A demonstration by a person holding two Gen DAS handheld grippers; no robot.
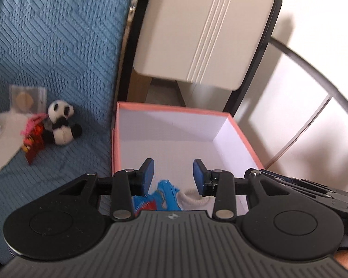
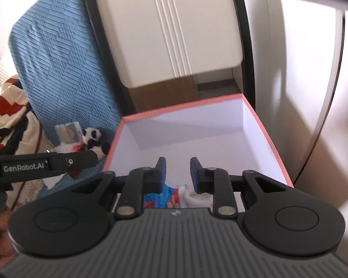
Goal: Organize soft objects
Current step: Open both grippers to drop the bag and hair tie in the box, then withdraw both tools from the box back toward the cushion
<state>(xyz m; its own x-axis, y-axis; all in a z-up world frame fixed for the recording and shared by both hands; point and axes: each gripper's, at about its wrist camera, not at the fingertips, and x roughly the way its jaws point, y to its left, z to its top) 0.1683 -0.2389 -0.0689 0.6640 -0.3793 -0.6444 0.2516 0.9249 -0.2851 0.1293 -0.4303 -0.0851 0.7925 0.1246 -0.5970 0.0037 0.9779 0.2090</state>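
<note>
Left wrist: both grippers (image 1: 174, 173) (image 2: 175, 173) released over box (image 1: 174, 112), blue toy (image 1: 164, 195) lengthwise inside

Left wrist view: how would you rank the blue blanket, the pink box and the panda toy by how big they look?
1. blue blanket
2. pink box, though it sits nearer the camera, so this ranking is unsure
3. panda toy, clearly smallest

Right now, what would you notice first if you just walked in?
The pink box sits open in the middle, with a blue toy and something white at its near end. Left of it, a panda sits on the blue blanket. Both grippers, left and right, hang open over the box.
</note>
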